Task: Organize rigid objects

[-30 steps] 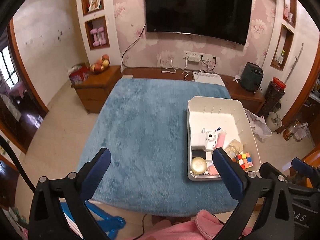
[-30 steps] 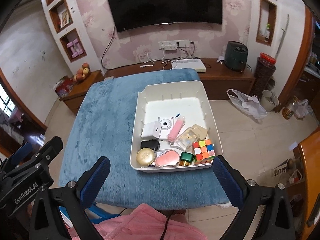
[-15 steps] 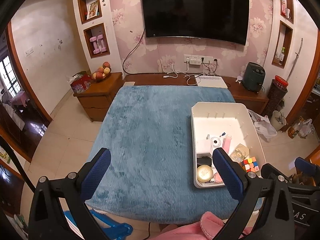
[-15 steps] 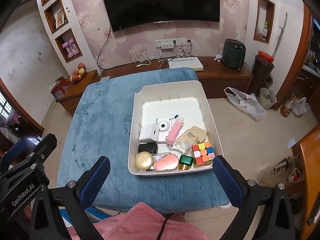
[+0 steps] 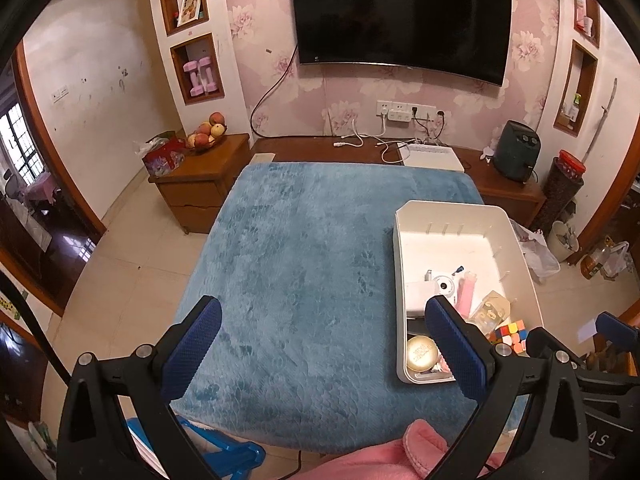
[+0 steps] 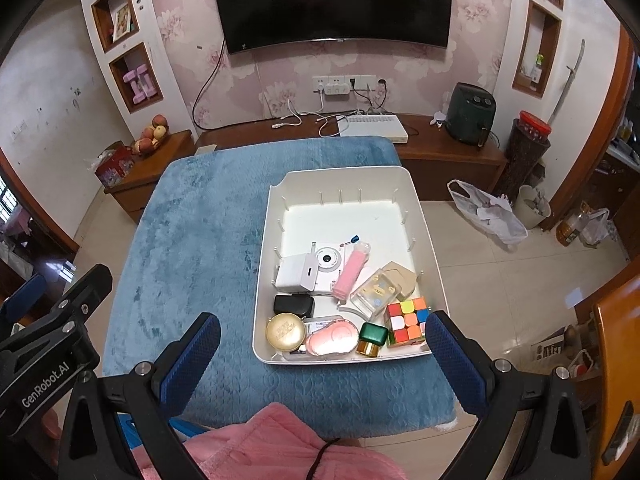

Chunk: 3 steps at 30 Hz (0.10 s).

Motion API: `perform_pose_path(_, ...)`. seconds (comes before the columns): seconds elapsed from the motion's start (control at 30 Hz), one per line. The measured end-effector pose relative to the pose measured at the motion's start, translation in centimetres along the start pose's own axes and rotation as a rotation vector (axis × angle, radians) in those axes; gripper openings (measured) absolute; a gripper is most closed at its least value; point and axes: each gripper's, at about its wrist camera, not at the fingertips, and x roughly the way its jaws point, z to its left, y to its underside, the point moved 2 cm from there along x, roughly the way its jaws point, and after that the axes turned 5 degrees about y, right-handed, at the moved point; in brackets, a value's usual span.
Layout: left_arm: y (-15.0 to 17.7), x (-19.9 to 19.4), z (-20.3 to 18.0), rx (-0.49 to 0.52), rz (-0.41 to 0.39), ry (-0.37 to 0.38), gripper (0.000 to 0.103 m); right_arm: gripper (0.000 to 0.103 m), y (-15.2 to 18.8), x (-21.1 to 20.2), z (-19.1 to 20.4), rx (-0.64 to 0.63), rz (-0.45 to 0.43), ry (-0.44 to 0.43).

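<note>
White plastic bin [image 6: 404, 184], right side of blue-covered table [image 6: 192, 240]: Rubik's cube [image 6: 406, 320], instant camera [image 6: 328, 260] and other small items heaped at near end. Left gripper [image 5: 324, 344] and right gripper [image 6: 324, 354] both spread, empty. Blue cover elsewhere bare; whether sorting is finished or the heap awaits arranging cannot be told.

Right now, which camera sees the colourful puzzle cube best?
The right wrist view: the puzzle cube sits whole in the white bin. In the left wrist view the puzzle cube is smaller, near the frame's edge, partly hidden behind gripper parts.

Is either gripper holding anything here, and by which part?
Nothing is held. The left gripper and right gripper are both open and empty, above the blue plush cloth.
</note>
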Motion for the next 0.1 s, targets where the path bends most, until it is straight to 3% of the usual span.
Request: perform_pose_path(0.1, -0.24, 0.41, 0.08, 0.004, 0.005, 0.0, 0.102, 0.102, -0.23, 0.29, 0.18, 0.0, 0.003, 0.004)
